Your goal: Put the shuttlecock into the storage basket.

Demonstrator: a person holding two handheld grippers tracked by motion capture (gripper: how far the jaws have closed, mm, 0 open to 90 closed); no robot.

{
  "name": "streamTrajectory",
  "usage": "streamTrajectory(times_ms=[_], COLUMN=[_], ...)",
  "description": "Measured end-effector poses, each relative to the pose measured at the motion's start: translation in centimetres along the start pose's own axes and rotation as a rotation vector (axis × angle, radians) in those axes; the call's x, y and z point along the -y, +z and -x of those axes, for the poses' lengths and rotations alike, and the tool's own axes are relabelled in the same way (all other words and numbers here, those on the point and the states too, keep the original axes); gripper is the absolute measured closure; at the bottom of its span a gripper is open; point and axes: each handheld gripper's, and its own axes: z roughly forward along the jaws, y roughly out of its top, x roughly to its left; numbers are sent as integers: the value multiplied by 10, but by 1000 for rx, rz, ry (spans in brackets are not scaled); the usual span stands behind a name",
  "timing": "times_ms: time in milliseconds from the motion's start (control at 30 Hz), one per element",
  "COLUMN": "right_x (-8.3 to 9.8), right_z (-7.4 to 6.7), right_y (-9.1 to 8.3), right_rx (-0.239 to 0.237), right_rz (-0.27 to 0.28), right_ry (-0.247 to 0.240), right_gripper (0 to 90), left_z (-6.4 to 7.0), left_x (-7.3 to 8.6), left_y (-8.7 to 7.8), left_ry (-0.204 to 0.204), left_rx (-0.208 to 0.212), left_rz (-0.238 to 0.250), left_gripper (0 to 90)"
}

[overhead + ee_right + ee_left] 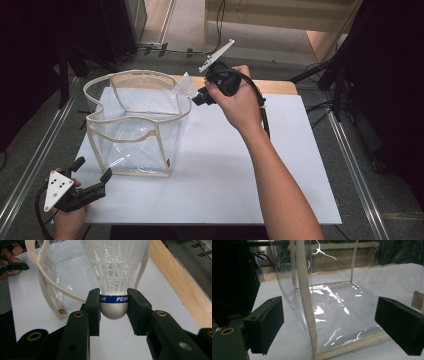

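Right gripper view shows your right gripper [114,305] clamped on the shuttlecock [115,277] at its rounded cork base, skirt pointing away toward the clear bag's [135,125] rim. Your left gripper [332,322] stands wide open, holding nothing, just beside the bag.

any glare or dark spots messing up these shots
Left gripper view: bright glare streaks on the clear bag, dark at left. High view: evenly lit white table, black surroundings. Right gripper view: sharp on the shuttlecock, top washed out.
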Motion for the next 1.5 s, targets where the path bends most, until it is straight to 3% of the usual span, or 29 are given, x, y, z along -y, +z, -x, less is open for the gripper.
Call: streamTrajectory(times_ms=[667, 1267, 1400, 1500], right_x=[-18, -24, -21, -19], right_z=[-11, -16, -16, -17], right_y=[22, 43, 42, 38], right_rx=[-35, -33, 5, 64], right_rz=[2, -36, -3, 17], right_ry=[-37, -29, -32, -49], right_gripper=[628, 617, 350, 232], left_z=[0, 0, -1, -1], left_x=[0, 0, 0, 0], left_y=[0, 0, 0, 0], left_ry=[1, -7, -7, -6], left_rx=[1, 1, 1, 1], left_rz=[-1, 3, 4, 4], left_gripper=[91, 91, 91, 91])
